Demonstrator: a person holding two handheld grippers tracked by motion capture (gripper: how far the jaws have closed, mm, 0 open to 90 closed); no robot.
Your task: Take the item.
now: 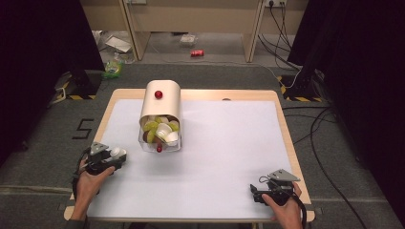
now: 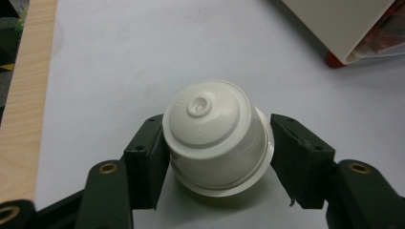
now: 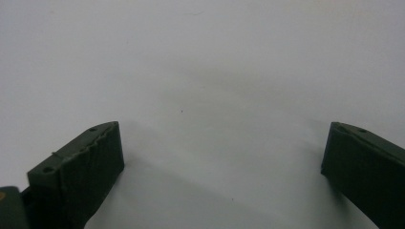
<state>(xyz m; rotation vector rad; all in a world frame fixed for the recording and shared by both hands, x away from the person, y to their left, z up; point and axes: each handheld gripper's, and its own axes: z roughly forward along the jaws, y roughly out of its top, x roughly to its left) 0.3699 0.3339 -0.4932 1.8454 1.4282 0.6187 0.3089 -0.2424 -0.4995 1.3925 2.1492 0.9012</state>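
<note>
A white plastic capsule cup (image 2: 212, 133) stands upside down on the white mat, and my left gripper (image 2: 219, 152) is shut on its sides. From above, the cup (image 1: 117, 152) and the left gripper (image 1: 113, 156) sit near the table's left edge. A beige dispenser (image 1: 161, 98) with a red knob lies behind them. Its clear front tray (image 1: 160, 133) holds several green and white capsules. My right gripper (image 1: 255, 193) rests near the front right corner. Its jaws stand open over bare mat (image 3: 222, 157).
A white mat (image 1: 219, 143) covers the wooden table (image 1: 286, 138). The dispenser's corner (image 2: 344, 28) and a red foot (image 2: 334, 59) lie to the upper right of the cup. Cables, a red can (image 1: 197, 53) and clutter lie on the floor beyond the table.
</note>
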